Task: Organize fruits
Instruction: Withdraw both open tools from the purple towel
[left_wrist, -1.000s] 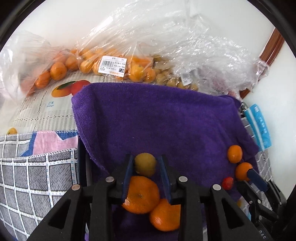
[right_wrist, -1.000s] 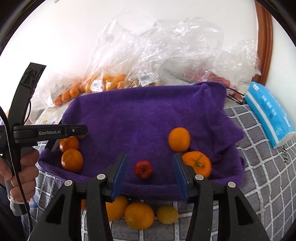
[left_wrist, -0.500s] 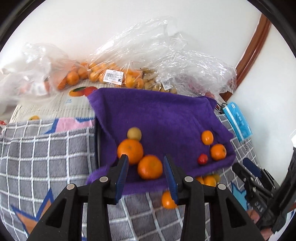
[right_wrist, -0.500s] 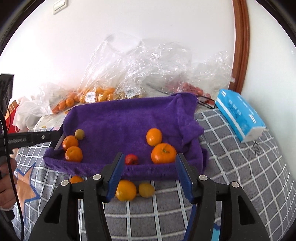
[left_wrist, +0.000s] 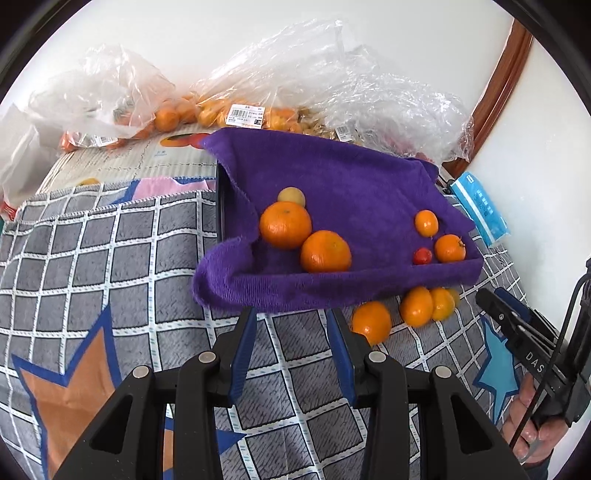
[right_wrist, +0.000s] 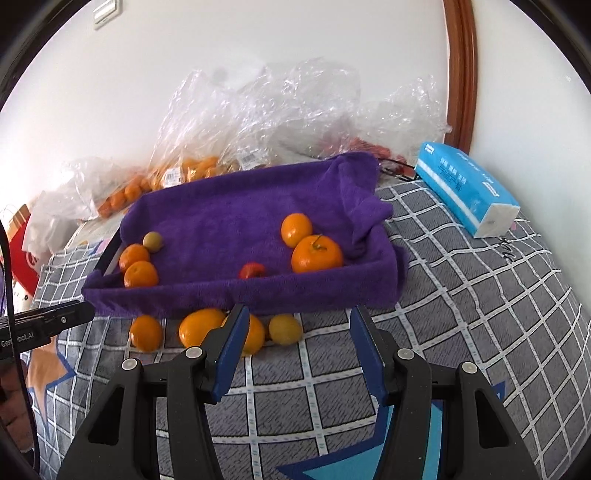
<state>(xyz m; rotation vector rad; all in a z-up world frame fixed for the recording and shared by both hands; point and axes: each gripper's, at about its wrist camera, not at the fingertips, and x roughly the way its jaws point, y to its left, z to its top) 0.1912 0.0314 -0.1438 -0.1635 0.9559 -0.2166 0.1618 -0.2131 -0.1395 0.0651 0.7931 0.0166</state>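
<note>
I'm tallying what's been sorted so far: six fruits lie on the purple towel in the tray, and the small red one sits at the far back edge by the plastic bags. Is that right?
Not quite. Six fruits do lie on the purple towel, but the small red one sits at the near front edge, beside the big orange, not back by the plastic bags. The right wrist view shows it.

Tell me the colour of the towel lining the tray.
Purple: the towel is a deep, plain purple, seen best in the right wrist view.

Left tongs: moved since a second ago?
Yes. The left tongs have backed off the purple towel: they were over the yellowish fruit there, and now sit short of its near edge, empty.
</note>
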